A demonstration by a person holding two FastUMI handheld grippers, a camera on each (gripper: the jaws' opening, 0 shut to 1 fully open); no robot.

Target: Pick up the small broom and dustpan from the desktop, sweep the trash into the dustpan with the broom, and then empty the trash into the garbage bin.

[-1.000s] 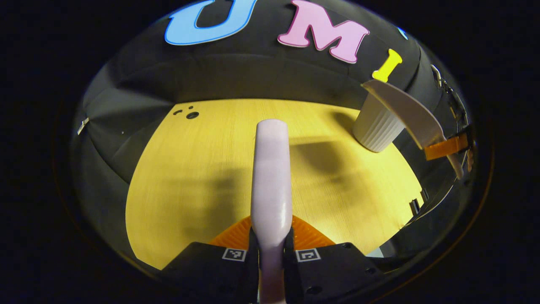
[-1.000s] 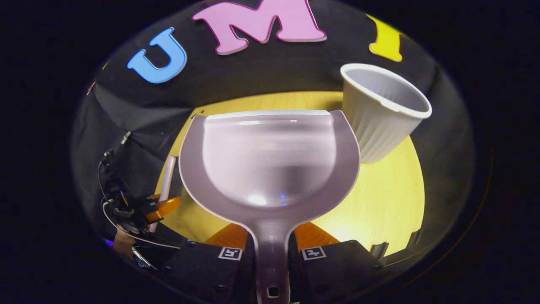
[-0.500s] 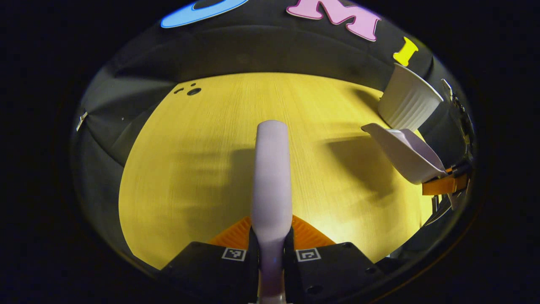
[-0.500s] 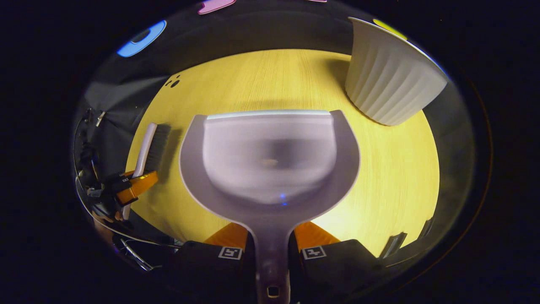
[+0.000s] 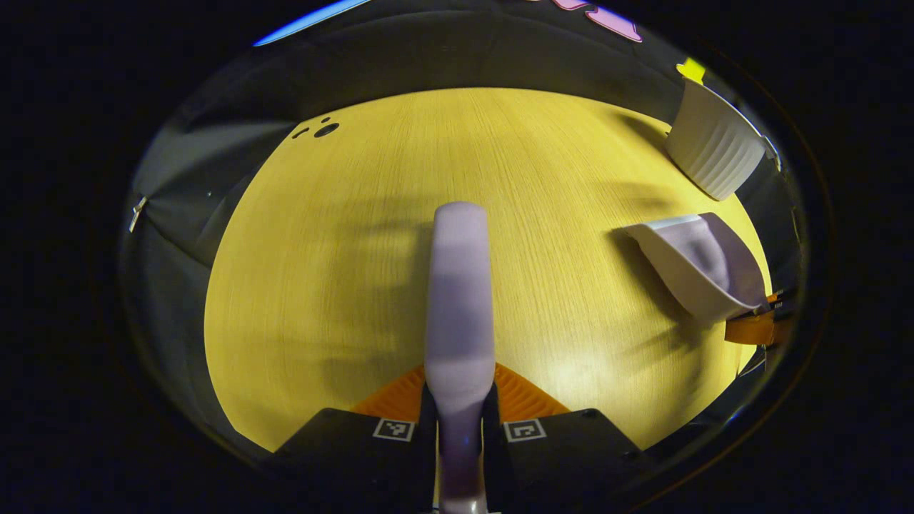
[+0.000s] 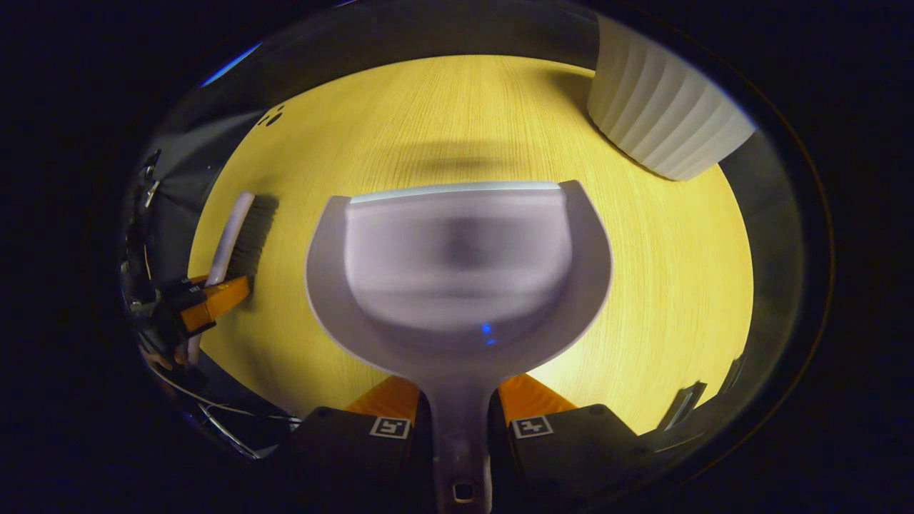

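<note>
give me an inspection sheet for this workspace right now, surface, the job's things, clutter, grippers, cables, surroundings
Surface: yellow wood-grain desktop, a few small dark holes near its far left corner.
Job's things: broom held by its handle; dustpan held by its handle, its inside blurred; ribbed white garbage bin standing at the far right.
Clutter: nothing seen; no trash visible on the desktop.
Grippers: left hand-held gripper shut on the broom; right hand-held gripper shut on the dustpan.
Cables: dark wires behind the left hand-held gripper in the right gripper view.
Surroundings: black cloth wall.
</note>
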